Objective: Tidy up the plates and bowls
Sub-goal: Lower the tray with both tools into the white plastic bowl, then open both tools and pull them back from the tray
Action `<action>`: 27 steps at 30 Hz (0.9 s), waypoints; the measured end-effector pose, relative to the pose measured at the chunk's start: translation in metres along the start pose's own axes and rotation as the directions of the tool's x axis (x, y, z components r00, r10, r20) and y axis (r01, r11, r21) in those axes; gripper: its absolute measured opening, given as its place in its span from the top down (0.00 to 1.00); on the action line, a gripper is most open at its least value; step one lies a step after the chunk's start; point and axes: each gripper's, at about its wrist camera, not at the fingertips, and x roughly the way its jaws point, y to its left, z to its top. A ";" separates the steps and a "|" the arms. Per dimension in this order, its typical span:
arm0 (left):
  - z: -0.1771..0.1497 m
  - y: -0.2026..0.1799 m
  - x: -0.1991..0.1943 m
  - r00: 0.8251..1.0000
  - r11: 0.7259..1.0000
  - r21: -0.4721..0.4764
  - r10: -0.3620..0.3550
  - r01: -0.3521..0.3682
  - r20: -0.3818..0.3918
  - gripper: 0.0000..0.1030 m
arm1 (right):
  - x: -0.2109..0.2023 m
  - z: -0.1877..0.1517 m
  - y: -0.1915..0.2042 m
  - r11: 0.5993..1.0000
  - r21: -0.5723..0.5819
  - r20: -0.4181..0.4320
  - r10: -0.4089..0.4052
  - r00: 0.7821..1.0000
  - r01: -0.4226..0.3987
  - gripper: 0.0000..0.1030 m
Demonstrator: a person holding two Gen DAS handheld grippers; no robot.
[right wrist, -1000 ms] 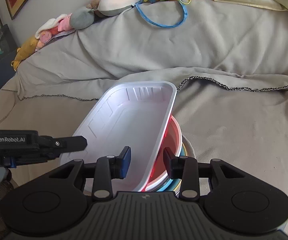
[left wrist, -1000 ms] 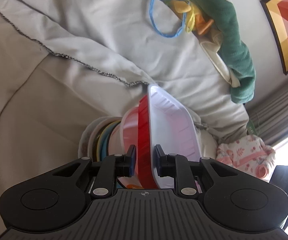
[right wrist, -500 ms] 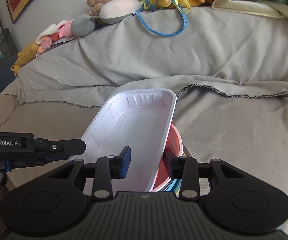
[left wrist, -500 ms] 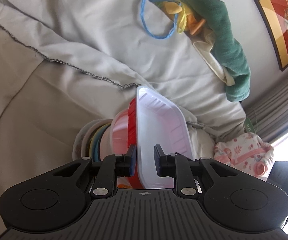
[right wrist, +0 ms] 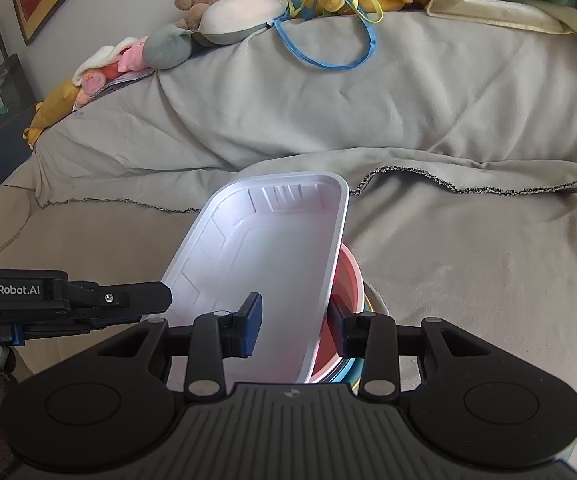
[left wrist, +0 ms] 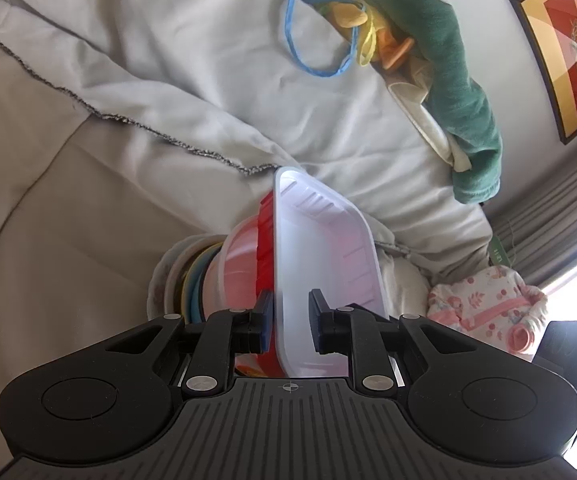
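Two grippers reach in at one white tray [right wrist: 272, 256], a thin plastic box shape with rounded corners and small ribs pressed into its walls. The tray sits tipped on top of a stack of bowls and plates [left wrist: 208, 276]. Right under the tray is a shiny red tray [left wrist: 265, 248], then a round pink bowl [right wrist: 348, 276], then thin rims of blue and yellow plates; I cannot tell how many. The left gripper [left wrist: 290, 324] has its two blue pads set narrow, one on each side of the tray's long wall. The outer pad touches the wall, but a gap shows at the inner pad, so I cannot tell if it is pinching. The right gripper [right wrist: 294, 326] has its fingers wider apart, around the tray's other long wall, one pad inside the tray and one outside by the pink bowl; neither pad seems to press. The stack's bottom is hidden behind the black gripper bodies. All around the tray lies a soft, wrinkly grey blanket [right wrist: 448, 128] with a rough dark edge. Behind the tray, along the top of the blanket, sit soft toys [right wrist: 224, 16], a blue cord [right wrist: 328, 60] and a fuzzy green cloth [left wrist: 456, 80].
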 end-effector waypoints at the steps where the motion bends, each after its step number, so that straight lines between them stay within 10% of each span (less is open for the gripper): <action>1: 0.001 0.000 -0.001 1.000 1.000 -0.006 -0.003 0.003 0.005 0.79 | 0.000 0.000 -0.001 1.000 0.003 -0.001 -0.001 1.000 0.001 0.64; 11: 0.022 0.011 -0.018 0.990 0.998 -0.059 0.038 -0.030 0.135 0.79 | -0.012 0.011 -0.022 0.995 0.087 0.059 -0.045 0.997 0.040 0.64; 27: 0.020 0.046 0.027 1.000 0.986 -0.168 0.016 -0.015 0.007 0.79 | 0.020 0.003 -0.049 0.961 0.265 -0.052 0.089 0.995 -0.073 0.61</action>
